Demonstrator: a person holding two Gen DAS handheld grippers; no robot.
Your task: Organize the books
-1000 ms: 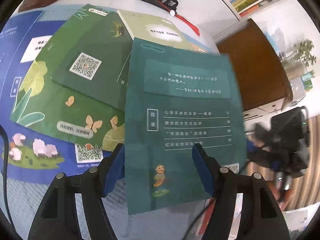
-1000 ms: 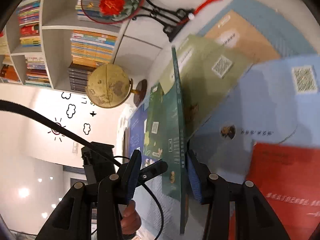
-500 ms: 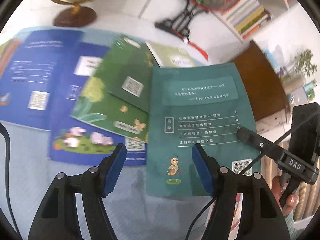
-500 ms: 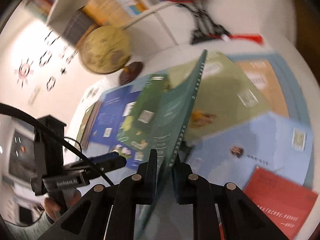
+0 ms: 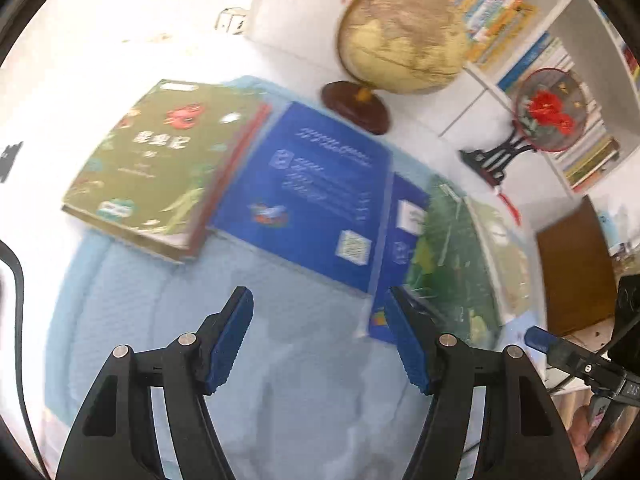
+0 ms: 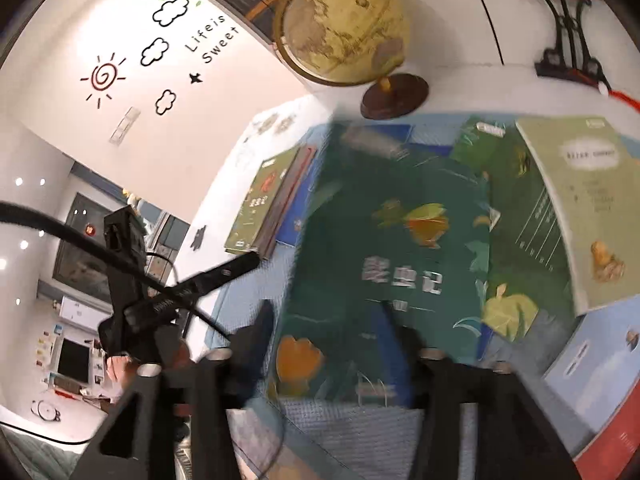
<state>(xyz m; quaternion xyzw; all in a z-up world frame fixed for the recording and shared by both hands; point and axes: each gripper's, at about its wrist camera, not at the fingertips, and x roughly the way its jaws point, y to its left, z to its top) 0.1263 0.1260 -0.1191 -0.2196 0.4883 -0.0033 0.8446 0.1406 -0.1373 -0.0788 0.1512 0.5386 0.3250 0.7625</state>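
Beside the globe's base [image 5: 356, 109], a small olive-covered stack of books [image 5: 160, 172] is lying squared at one end, while blue [image 5: 316, 196], dark teal [image 6: 396, 264] and pale green [image 6: 576, 204] books are lying flat, overlapping, spreading away from it.

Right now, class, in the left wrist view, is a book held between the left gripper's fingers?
No. The left gripper stands open over bare blue mat, with the blue book lying beyond its fingertips.

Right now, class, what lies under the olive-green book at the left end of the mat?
Under the olive-green book a red-edged book shows along its right side, both on the light blue mat. That lower book's cover is hidden, and whether more books lie beneath cannot be told.
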